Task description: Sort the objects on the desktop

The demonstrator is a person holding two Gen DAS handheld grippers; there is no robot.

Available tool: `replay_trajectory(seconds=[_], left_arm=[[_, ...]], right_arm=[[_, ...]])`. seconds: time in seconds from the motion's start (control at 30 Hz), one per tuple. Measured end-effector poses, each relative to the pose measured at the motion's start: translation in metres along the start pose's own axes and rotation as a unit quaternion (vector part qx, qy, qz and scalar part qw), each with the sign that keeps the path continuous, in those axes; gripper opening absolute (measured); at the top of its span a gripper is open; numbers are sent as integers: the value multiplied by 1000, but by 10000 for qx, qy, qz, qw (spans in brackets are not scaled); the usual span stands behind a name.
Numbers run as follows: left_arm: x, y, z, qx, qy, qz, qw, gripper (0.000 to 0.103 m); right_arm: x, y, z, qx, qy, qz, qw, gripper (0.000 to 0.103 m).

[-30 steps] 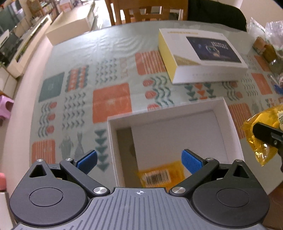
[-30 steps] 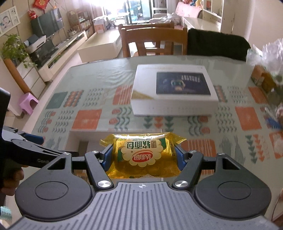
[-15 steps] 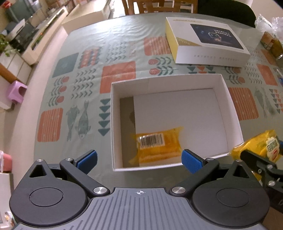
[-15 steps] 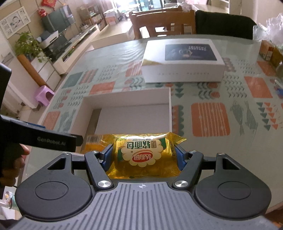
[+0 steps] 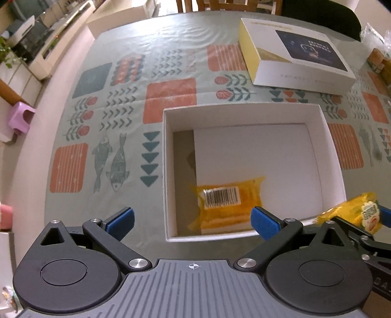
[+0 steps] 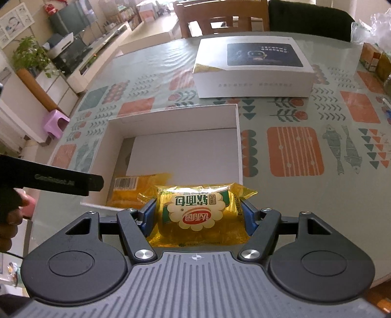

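Note:
An open white box point(image 5: 168, 171) point(image 6: 238, 137) sits on the patterned tablecloth. A yellow bread packet point(image 5: 228, 201) point(image 6: 127, 188) lies barcode up in its near corner. My right gripper point(image 6: 196, 215) is shut on a second yellow bread packet point(image 6: 195, 212) and holds it above the box's near right corner; it also shows in the left wrist view point(image 5: 359, 211). My left gripper point(image 5: 193, 220) is open and empty, held above the box's near edge.
A closed white box with a dark picture point(image 5: 300, 58) point(image 6: 254, 68) lies beyond the open box. Packets and bags point(image 5: 380, 56) sit at the table's far right. Wooden chairs point(image 6: 220, 17) stand behind the table. A purple stool point(image 6: 55, 123) stands on the floor at left.
Both grippers have pulled back and risen, so the whole open box shows. The right gripper has carried its packet to the box's near right corner. The left stays open.

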State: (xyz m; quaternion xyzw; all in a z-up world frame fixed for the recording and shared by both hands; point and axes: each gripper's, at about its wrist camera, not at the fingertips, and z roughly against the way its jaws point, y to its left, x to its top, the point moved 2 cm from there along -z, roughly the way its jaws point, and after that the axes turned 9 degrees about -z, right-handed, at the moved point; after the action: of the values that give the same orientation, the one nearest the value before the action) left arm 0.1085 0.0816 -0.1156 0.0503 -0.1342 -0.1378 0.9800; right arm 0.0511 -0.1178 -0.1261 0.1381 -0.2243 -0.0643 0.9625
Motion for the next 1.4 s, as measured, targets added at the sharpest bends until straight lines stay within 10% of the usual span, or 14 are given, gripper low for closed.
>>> replay_trajectory(seconds=[0.77, 1.4], left_arm=[[36, 26, -43, -243, 402, -455, 9979, 103], [26, 9, -33, -333, 354, -487, 9976, 103]], right_arm=[[17, 18, -107, -769, 528, -191, 9955, 85], [20, 31, -64, -762, 147, 194, 9968, 101]])
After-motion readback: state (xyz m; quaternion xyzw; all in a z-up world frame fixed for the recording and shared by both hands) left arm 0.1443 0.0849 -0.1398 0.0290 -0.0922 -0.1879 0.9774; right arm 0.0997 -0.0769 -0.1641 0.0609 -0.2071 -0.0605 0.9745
